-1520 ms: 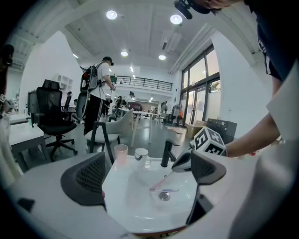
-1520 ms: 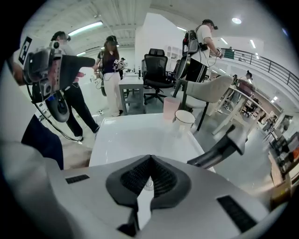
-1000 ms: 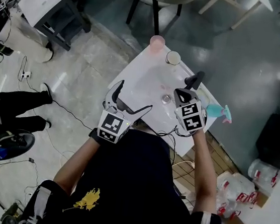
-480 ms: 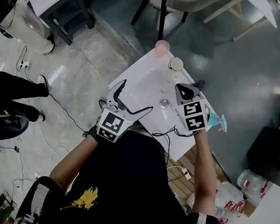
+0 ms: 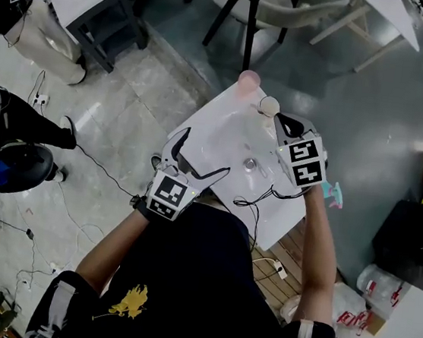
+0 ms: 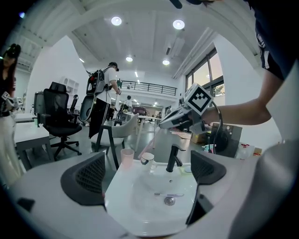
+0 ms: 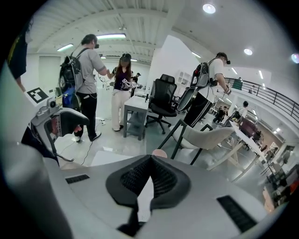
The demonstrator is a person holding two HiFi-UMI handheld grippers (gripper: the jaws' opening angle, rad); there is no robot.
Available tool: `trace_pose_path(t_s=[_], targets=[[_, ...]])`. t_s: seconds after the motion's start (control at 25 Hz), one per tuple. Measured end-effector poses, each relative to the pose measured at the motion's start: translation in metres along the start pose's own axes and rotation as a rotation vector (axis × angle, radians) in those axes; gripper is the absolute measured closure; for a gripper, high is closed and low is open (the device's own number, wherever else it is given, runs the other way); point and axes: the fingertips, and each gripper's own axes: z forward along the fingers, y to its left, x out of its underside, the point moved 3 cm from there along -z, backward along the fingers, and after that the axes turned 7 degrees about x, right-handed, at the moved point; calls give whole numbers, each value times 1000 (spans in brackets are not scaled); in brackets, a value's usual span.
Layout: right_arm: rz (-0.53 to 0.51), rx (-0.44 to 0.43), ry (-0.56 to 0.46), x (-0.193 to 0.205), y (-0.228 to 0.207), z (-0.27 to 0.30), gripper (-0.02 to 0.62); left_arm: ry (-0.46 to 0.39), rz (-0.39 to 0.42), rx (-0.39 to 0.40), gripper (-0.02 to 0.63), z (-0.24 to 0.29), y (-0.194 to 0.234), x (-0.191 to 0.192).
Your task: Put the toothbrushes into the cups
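Note:
A white sink (image 5: 224, 128) has a pink cup (image 5: 248, 78) and a white cup (image 5: 269, 104) on its far rim, left of a black faucet (image 6: 174, 158). My right gripper (image 5: 284, 121) hovers over the faucet, near the white cup, and is shut on a pale pink toothbrush (image 6: 154, 137). The brush slants down toward the white cup (image 6: 147, 158). Another pale toothbrush (image 6: 170, 194) lies in the basin by the drain. My left gripper (image 5: 201, 149) is open and holds nothing at the near rim. In the right gripper view the shut jaws hide the brush, and the pink cup (image 7: 159, 153) peeks above them.
A teal object (image 5: 333, 193) sits at the sink's right edge. A pale chair (image 5: 293, 6) stands beyond the sink, and a dark cart (image 5: 101, 5) with people is at the left. Cables trail across the floor (image 5: 103, 182).
My right gripper has risen and moved away from me toward the cups, still shut. The left gripper has stayed at the near rim.

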Motion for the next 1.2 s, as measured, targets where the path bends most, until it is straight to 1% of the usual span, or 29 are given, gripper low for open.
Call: trace_pose_path(t_s=[0.32, 0.44, 0.8, 1.0, 1.08, 1.2], targets=[[-16, 26, -37, -31, -30, 24, 581, -2, -10, -27, 28, -5, 10, -3], [-18, 34, -27, -34, -37, 39, 582, -1, -14, -33, 29, -8, 12, -3], [-1, 27, 37, -26, -50, 93, 581, 8, -11, -55, 29, -15, 22, -2], [4, 4, 82, -18, -42, 115, 581, 0, -16, -87, 28, -25, 31, -6], [15, -4, 97, -13, -38, 124, 581, 1, -15, -89, 28, -26, 33, -6], [44, 2, 92, -10, -35, 134, 581, 7, -9, -84, 29, -26, 34, -4]])
